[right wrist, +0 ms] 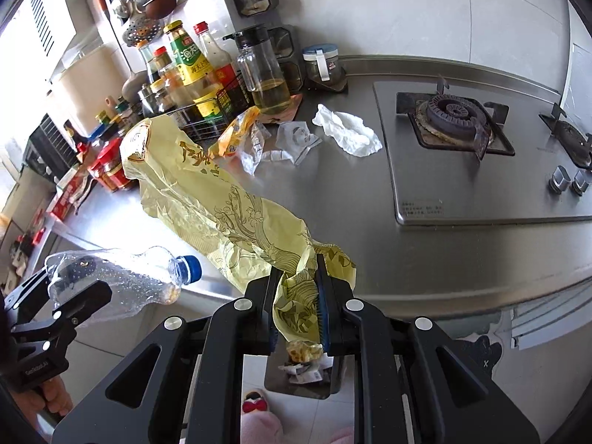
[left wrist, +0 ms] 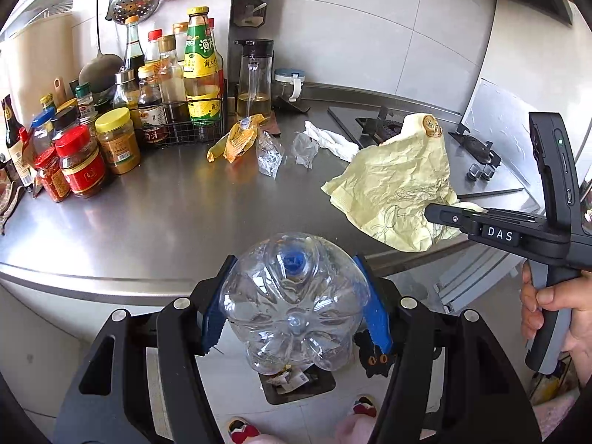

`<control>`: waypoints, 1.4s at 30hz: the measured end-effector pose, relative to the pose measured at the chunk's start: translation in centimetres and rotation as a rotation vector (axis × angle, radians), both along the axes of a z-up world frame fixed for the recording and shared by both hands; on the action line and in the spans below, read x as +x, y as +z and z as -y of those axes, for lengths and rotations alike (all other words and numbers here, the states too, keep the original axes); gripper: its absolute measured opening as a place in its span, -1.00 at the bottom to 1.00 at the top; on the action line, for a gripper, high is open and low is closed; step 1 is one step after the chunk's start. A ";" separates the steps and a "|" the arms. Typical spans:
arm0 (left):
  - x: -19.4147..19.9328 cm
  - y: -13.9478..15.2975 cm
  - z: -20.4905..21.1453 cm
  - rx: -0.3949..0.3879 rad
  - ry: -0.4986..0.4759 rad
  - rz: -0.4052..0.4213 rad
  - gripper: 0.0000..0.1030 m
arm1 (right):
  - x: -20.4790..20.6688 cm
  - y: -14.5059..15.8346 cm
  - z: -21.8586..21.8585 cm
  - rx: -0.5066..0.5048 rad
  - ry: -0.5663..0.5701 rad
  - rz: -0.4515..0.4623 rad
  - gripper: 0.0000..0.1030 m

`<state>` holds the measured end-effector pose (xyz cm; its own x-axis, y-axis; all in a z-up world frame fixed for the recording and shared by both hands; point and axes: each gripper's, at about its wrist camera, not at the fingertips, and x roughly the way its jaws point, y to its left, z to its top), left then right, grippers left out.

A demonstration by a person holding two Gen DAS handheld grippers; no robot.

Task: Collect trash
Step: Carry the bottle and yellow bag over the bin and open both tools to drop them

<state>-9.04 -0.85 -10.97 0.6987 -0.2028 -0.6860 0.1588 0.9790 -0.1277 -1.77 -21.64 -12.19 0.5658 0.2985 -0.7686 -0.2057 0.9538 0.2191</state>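
**Desk:** What have I got in each hand over that kitchen counter?

**Operator:** My left gripper (left wrist: 296, 296) is clamped on an empty plastic bottle (left wrist: 292, 303), its base toward the lens and its blue cap (right wrist: 189, 268) pointing out over the steel counter (left wrist: 166, 214). Bottle and gripper hang off the counter's front edge, above the floor. My right gripper (right wrist: 298, 296) is closed down to a narrow gap on a corner of a crumpled yellow paper wrapper (right wrist: 222, 199); the rest of the sheet trails up and away over the counter.

**Desk:** And what is left around them?

**Operator:** Behind the yellow sheet lie a white crumpled tissue (right wrist: 347, 133), two bits of clear plastic film (right wrist: 296, 140) and an orange snack wrapper (right wrist: 236, 129), all close together near the back of the counter. To the left of them stand crowded sauce bottles (left wrist: 201, 70) in a wire rack (left wrist: 177, 131), red-lidded jars (left wrist: 77, 162) and a glass oil dispenser (right wrist: 264, 74). To the right is the gas hob (right wrist: 455, 118) with its knobs (right wrist: 569, 181). The lifted yellow sheet hides part of the rack and jars from the right camera. Below both grippers, on the floor, a dark bin (right wrist: 299, 373) with scraps in it shows between the fingers, beside my slippers (left wrist: 240, 431).
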 end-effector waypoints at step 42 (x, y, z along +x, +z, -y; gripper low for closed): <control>1.4 -37.8 1.6 -0.061 -0.035 -0.615 0.14 | -0.4 -38.2 -3.0 0.008 -0.209 -0.610 -0.65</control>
